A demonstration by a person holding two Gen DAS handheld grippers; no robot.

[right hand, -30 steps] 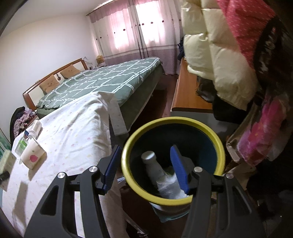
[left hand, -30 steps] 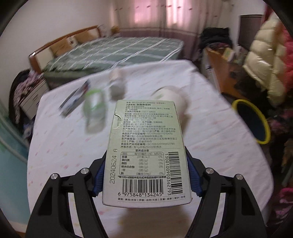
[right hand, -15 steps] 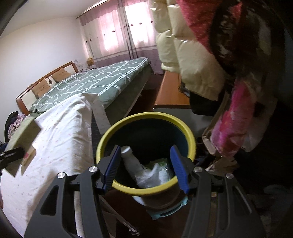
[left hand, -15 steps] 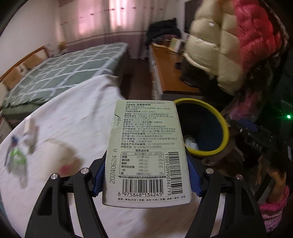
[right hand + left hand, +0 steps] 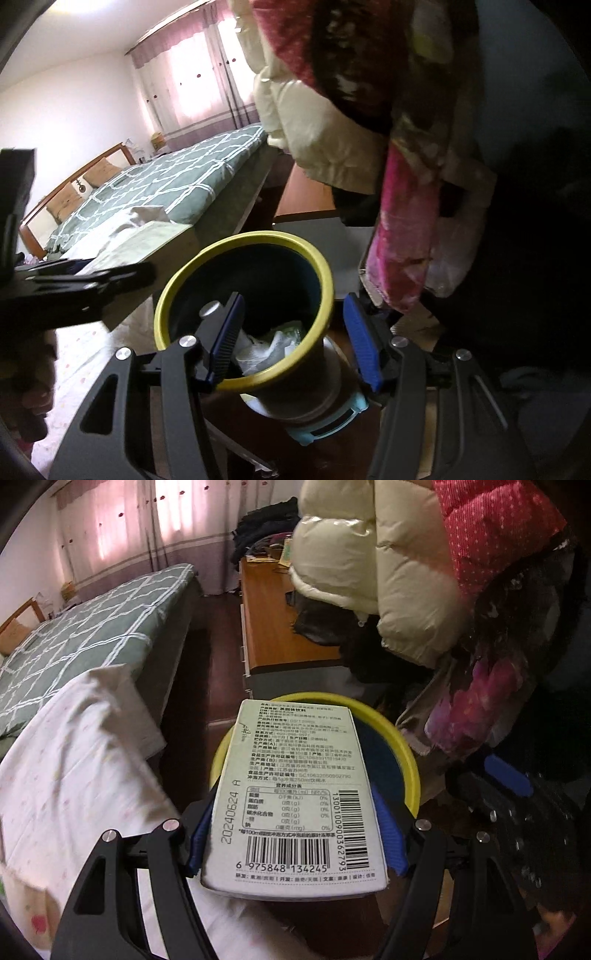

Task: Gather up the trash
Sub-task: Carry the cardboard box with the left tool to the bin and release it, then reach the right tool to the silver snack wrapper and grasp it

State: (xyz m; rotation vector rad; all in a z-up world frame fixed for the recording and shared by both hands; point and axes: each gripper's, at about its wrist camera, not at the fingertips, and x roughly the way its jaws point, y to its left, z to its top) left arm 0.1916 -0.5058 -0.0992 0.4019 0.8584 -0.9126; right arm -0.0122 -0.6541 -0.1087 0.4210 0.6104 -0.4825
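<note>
The left gripper [image 5: 295, 834] is clamping a pale carton [image 5: 295, 797] at lower centre of its frame, overlapping the yellow-rimmed bin [image 5: 408, 764]. The right gripper [image 5: 295, 343] is gaping empty, its blue pads [image 5: 360, 347] straddling the bin's rim, crumpled paper [image 5: 273, 343] lying inside.

Left gripper [image 5: 295, 834] has swung the box [image 5: 295, 797] from over the table [image 5: 74, 782] to directly before the bin [image 5: 408, 764] — box now covers the rim's near-left part. Right gripper [image 5: 295, 339] dropped closer; bin [image 5: 243, 306] sits nearer — left gripper [image 5: 85, 288] entered its view.
</note>
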